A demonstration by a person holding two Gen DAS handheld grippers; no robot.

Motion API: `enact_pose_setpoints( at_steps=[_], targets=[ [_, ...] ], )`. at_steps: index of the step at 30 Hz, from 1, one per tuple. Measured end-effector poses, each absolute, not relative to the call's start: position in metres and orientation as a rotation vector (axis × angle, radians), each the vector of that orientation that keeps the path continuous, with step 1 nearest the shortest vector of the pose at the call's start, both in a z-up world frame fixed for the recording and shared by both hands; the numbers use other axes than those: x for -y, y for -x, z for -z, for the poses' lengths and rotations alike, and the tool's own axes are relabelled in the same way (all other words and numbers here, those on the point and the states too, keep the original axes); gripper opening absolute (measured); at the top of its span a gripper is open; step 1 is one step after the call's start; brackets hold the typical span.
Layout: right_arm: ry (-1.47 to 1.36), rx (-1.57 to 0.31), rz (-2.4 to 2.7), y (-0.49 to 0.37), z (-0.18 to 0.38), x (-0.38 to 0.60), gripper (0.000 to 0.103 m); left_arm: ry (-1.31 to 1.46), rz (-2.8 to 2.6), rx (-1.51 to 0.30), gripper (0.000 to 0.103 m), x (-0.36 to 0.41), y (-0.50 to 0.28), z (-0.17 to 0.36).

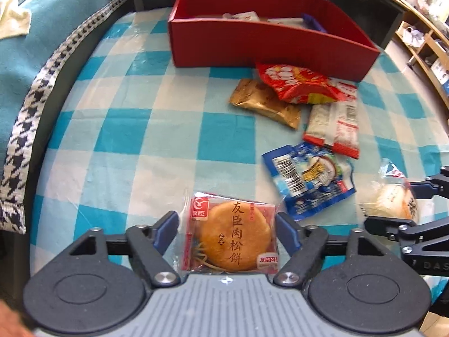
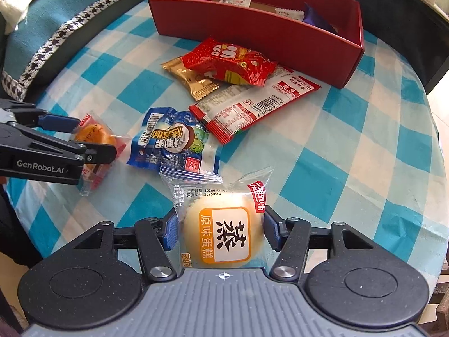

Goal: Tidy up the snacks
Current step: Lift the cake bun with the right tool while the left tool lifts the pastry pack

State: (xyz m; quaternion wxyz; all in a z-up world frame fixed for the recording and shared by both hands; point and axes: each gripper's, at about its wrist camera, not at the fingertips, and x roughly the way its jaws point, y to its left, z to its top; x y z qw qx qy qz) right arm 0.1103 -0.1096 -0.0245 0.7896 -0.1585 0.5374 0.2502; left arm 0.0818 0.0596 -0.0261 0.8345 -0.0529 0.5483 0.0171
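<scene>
My left gripper (image 1: 227,231) is shut on a red-wrapped meat floss cake (image 1: 234,238), low over the checked table; both also show in the right wrist view (image 2: 92,137). My right gripper (image 2: 221,231) is shut on a pale steamed egg cake packet (image 2: 224,230), seen too in the left wrist view (image 1: 390,199). A red box (image 1: 269,39) at the table's far side holds several small packets (image 2: 280,11). Between the grippers and the box lie a blue packet (image 2: 174,143), a red-and-white packet (image 2: 252,104), a red puffed packet (image 2: 230,63) and a gold packet (image 2: 190,78).
The round table has a blue-and-white checked cloth (image 1: 140,140). A teal cushion with houndstooth trim (image 1: 36,84) lies along its left edge. Wooden shelves (image 1: 426,42) stand at the far right.
</scene>
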Motion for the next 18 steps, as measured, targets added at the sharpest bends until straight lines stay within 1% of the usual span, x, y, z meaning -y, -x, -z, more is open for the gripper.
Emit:
enact_pose_setpoints(
  at_steps=[3, 8, 14, 18],
  targets=[
    [0.333, -1.161, -0.542, -0.112, 0.024, 0.11, 0.066, 0.122, -0.037, -1.19, 0.103, -0.06, -0.083, 0.033],
    [0.341, -1.154, -0.549, -0.111, 0.022, 0.109, 0.067, 0.044, -0.06, -1.169, 0.103, -0.047, -0.078, 0.035],
    [0.359, -1.146, -0.545, -0.109, 0.021, 0.109, 0.066, 0.056, -0.049, -1.136, 0.089, -0.044, -0.073, 0.022],
    [0.365, -1.141, -0.542, -0.108, 0.022, 0.11, 0.065, 0.065, -0.044, -1.136, 0.088, -0.044, -0.07, 0.02]
  ],
)
